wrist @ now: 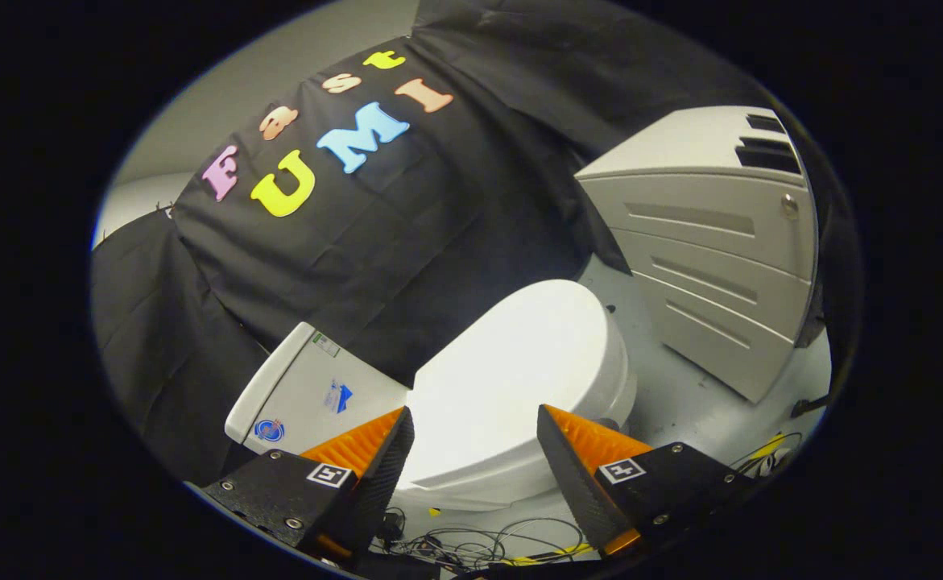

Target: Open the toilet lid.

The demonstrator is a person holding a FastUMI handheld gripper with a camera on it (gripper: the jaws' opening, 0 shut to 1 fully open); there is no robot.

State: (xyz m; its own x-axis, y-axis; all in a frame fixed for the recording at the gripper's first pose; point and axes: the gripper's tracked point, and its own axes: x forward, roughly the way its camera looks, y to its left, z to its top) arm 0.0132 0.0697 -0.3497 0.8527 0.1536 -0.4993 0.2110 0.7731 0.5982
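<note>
White toilet lid down, apparently fully closed, on bowl.

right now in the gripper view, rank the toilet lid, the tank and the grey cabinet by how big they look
1. Toilet lid and grey cabinet: about alike, and the lid lies nearer, just beyond the open gripper, so no ranking between them.
2. Tank: smallest, partly hidden by a finger.

The gripper view rides tilted above the toilet, looking down past spread fingers, fairly near.
</note>
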